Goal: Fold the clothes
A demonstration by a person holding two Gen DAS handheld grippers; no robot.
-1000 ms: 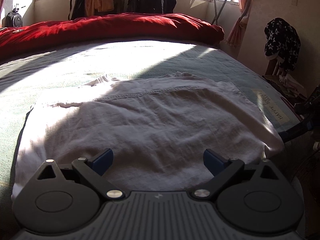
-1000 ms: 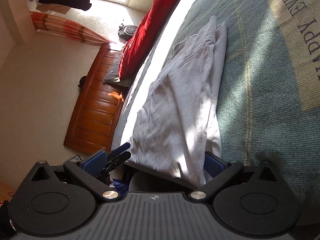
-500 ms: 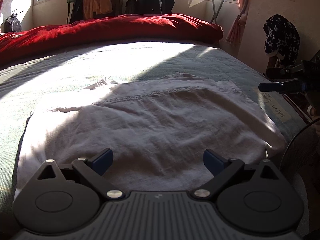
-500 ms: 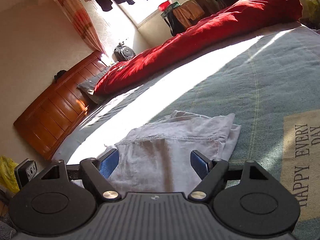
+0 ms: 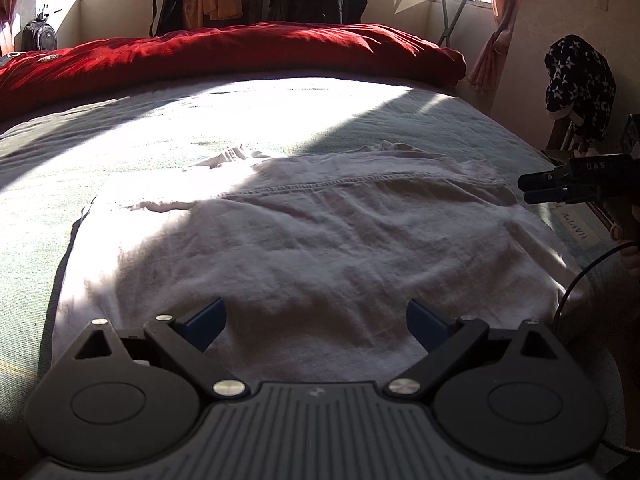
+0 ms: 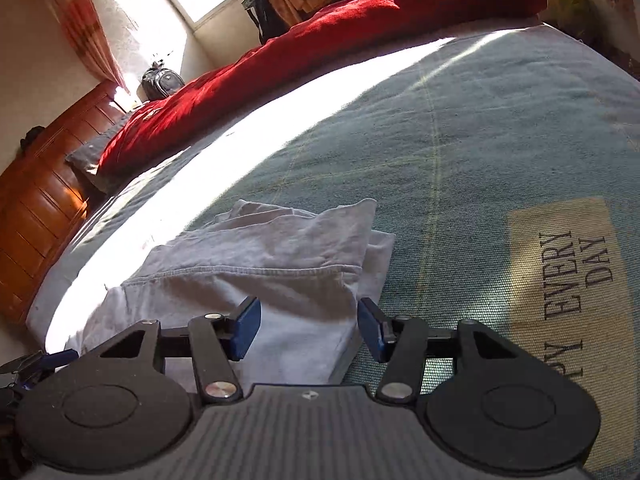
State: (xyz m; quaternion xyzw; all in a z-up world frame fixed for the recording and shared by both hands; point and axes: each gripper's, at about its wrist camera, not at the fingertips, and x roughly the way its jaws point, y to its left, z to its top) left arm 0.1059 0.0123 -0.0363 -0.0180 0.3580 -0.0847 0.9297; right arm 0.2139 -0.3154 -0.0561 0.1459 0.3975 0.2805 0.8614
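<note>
Left gripper point(image 5: 316, 320) fingers spread wide, over near edge of pale garment point(image 5: 320, 240) flat on bed point(image 6: 480, 140). Right gripper point(image 6: 308, 328) fingers spread, empty, at garment's side edge.

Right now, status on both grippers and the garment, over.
Left gripper open, empty, low over the near edge. Right gripper open, empty, at the side edge. Pale grey cotton garment flat on the green bedspread, partly folded. Nothing in the way.

Pale grey garment point(image 5: 312, 240) lies flat, wrinkled and folded, on the bed
</note>
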